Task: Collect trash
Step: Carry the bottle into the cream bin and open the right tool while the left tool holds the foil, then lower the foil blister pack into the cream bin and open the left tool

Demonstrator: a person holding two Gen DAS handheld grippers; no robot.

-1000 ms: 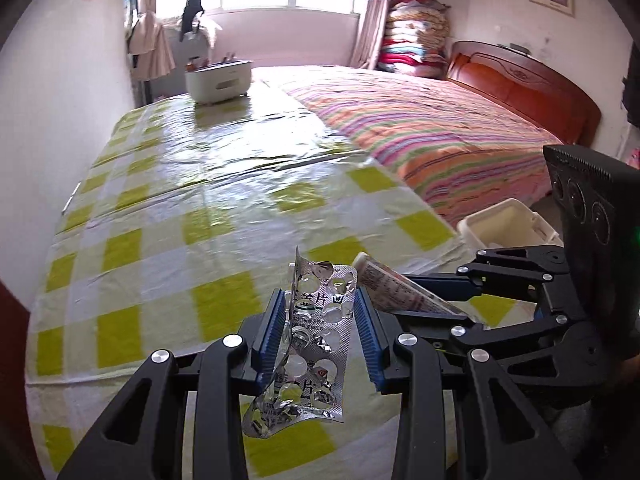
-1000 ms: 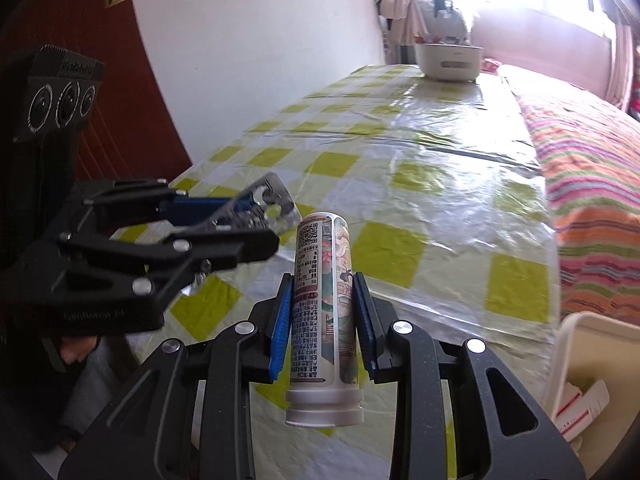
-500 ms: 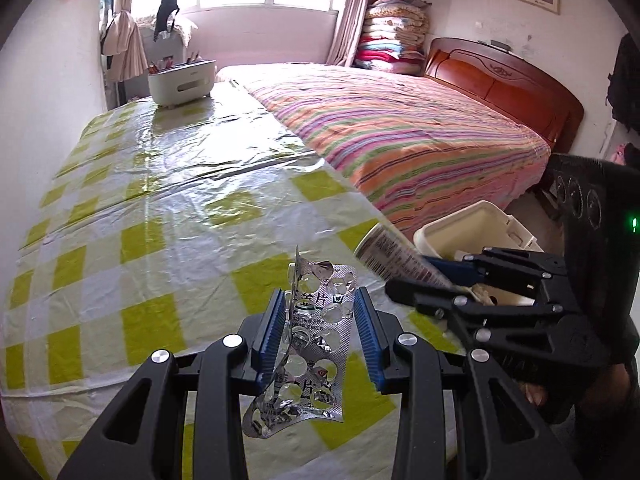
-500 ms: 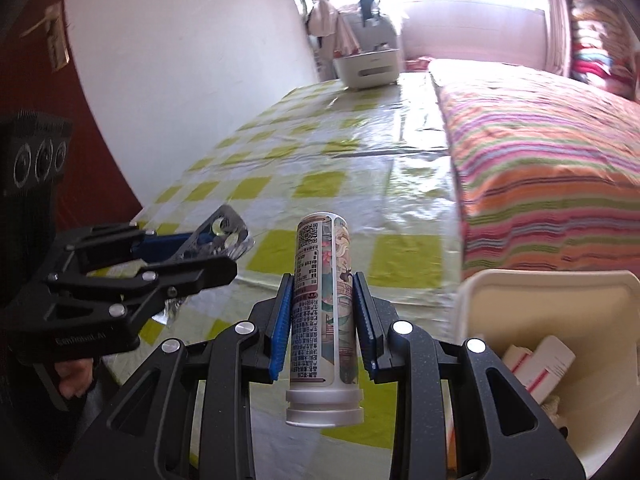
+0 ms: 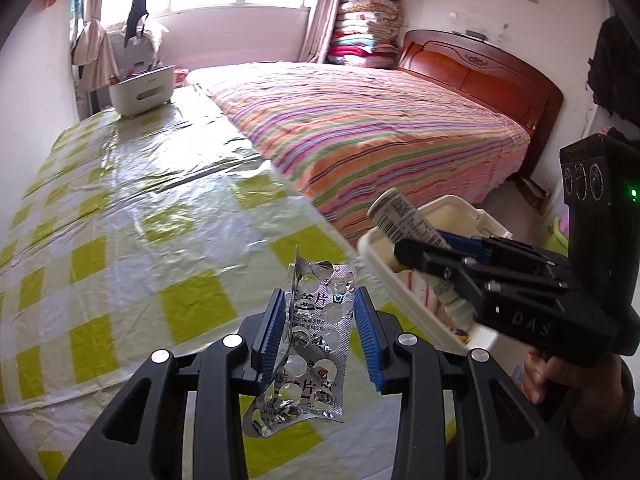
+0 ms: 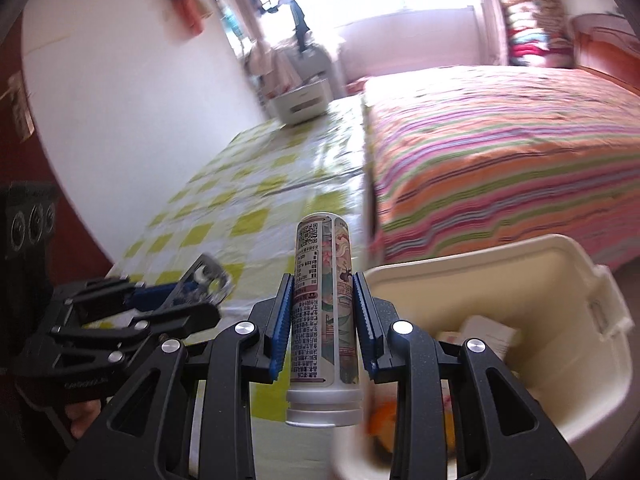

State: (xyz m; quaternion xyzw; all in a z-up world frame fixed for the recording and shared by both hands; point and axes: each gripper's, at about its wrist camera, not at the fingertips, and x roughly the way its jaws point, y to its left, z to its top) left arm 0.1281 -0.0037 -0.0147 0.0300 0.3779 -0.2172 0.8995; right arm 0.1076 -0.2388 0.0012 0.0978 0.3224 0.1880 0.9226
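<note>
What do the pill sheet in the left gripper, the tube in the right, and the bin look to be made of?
Pill sheet: looks like foil-backed clear plastic, shiny and crumpled, its bubbles popped. Tube: probably plastic under a glossy printed label, with a white ribbed end. Bin: seems moulded cream plastic, smooth and matte, with a rolled rim.

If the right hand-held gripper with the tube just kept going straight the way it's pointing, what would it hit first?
Probably the near rim of the white bin, or the checked tablecloth just beside it. The right hand-held gripper aims along that edge, and depth is hard to judge here.
</note>
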